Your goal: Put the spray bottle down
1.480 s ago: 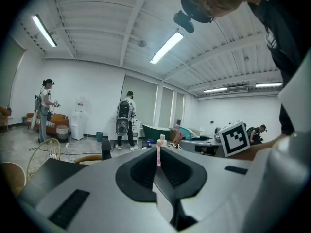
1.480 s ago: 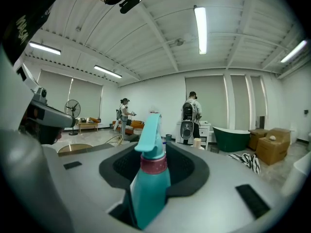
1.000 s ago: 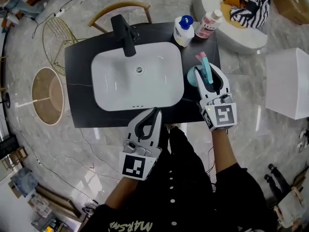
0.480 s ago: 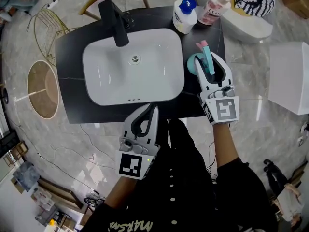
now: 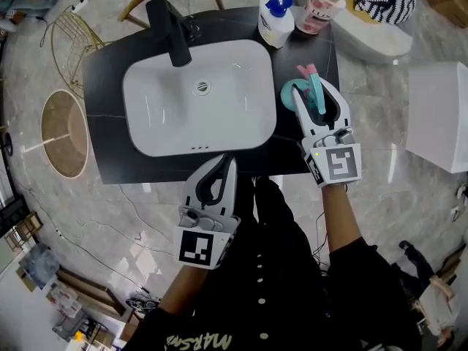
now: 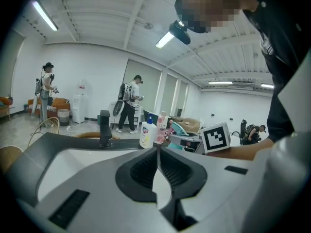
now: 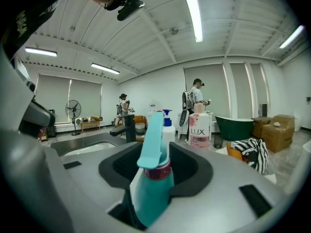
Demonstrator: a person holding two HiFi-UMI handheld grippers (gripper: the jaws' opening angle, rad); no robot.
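The right tool grips the teal spray bottle upright between its jaws, which are starting to part. The bottle sits at the right side of the black table, just beside the white sink. The left tool is clenched shut and empty at the table's near edge.

right hand-held gripper: grey, black pads; shirt: black, white buttons

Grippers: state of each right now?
Left gripper: closed, empty.
Right gripper: holding the teal spray bottle, jaws opening.
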